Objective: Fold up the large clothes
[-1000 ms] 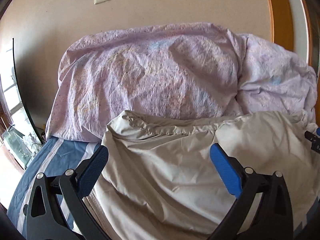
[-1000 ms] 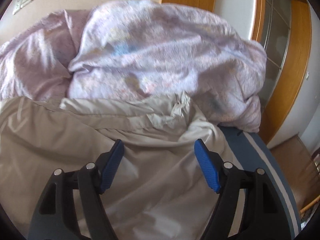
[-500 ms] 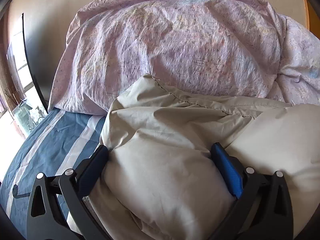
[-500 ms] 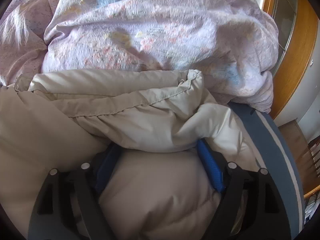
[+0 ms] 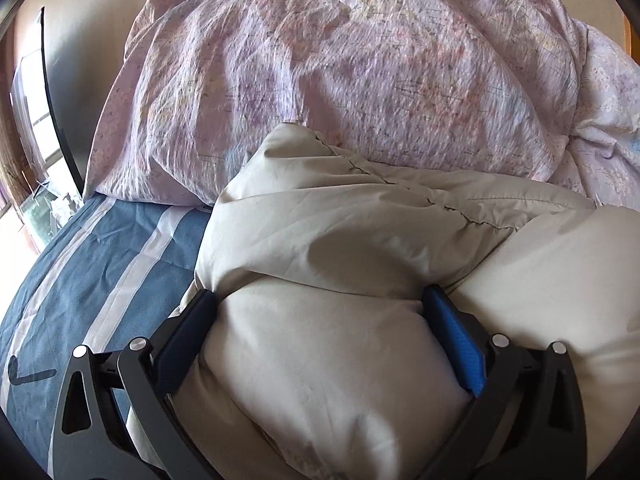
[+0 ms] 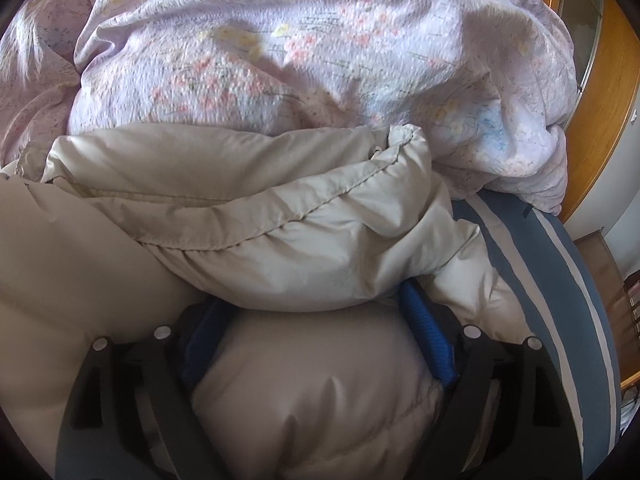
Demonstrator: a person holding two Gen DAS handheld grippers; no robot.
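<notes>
The left claw (image 5: 320, 320) has its 2 fingers spread wide, with a thick bulge of the puffy beige jacket (image 5: 328, 360) filling the gap and pressing against both blue pads (image 5: 456, 344). The right claw (image 6: 316, 336) is likewise spread wide, its pads (image 6: 428, 336) bedded in a soft roll of the same jacket (image 6: 304, 392), and a stitched hem folds over just ahead of them.

The jacket is smooth, slightly shiny padded fabric, heaped in rounded folds. It lies on a bed under a blue sheet (image 5: 96, 280) with pale stripes, which shows to the left in the left wrist view and to the right (image 6: 560, 288) in the right wrist view.

Just beyond the jacket, touching its far edge, sits a bulky crumpled quilt (image 5: 360, 72) in pale lilac crinkled cotton with small pink and yellow flowers (image 6: 304, 52).

Behind it stands a plain beige wall (image 5: 72, 12), with a bright window (image 5: 28, 92) at far left. A wooden door frame (image 6: 600, 92) rises at the right.
</notes>
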